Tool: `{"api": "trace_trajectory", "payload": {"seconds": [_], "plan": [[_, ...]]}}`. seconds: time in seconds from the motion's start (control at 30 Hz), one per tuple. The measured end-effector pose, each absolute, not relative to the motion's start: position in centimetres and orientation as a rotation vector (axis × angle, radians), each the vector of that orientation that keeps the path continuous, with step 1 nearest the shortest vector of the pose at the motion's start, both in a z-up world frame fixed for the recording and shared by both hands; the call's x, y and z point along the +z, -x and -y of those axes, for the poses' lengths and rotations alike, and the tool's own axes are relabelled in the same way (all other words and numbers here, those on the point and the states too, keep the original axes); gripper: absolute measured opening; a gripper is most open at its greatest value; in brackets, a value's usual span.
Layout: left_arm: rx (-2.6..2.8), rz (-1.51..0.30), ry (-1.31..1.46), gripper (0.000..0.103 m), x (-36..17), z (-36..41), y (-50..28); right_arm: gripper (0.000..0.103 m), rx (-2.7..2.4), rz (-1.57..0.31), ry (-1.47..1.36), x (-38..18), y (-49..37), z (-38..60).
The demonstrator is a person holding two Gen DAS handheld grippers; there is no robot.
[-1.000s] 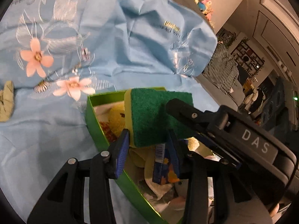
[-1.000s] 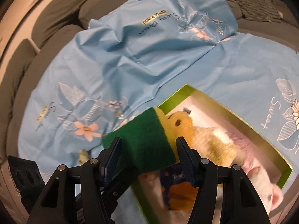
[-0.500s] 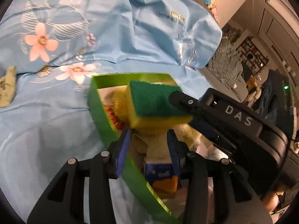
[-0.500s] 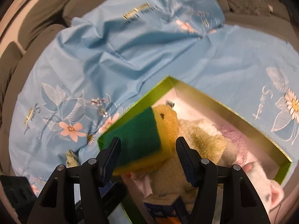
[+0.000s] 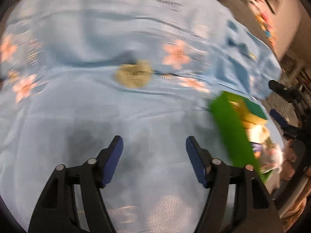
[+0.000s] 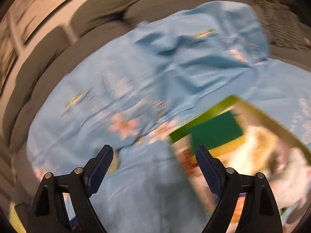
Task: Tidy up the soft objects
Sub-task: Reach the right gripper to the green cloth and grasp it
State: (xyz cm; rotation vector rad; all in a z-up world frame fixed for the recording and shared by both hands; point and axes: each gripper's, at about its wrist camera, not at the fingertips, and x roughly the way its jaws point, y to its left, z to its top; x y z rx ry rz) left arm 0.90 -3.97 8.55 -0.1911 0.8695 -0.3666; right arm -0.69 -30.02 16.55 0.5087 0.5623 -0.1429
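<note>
The sponge point(image 6: 215, 134), clamped in the right gripper point(image 6: 153, 169) half a second before, now lay green side up inside the green box point(image 5: 231, 132), resting on the soft things already packed there, and that gripper's fingers stood wide apart with nothing between them, just beside the box's near corner. The left gripper point(image 5: 154, 161), which had hung over the box with its fingers close together, now pointed away from it at bare blue sheet point(image 5: 97, 116), its fingers likewise spread and empty, the box at its right. Both views were smeared by motion. Judged from this, the sponge's placement was done and the next item was being sought. In the box, under and beside the sponge, sat yellowish plush, something white and fluffy, and a blue-and-orange packet point(image 5: 256, 151), too blurred to name more closely. Well apart from the box, on the sheet, lay a small olive-yellow soft object point(image 5: 133, 75), seemingly the only thing left outside.
</note>
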Motion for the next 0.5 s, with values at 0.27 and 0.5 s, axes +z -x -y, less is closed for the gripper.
{"api": "trace_trajectory", "payload": {"seconds": [0.27, 0.5], "plan": [[-0.11, -0.954, 0.27, 0.071, 4.8, -4.8, -0.7, 0.087, 0.031, -0.734, -0.331, 13.4, -7.0, 18.8], [-0.132, -0.937, 0.343, 0.075, 6.4, -5.4, -0.8, 0.087, -0.049, -0.873, -0.116, 8.3, -15.8, 12.9]]}}
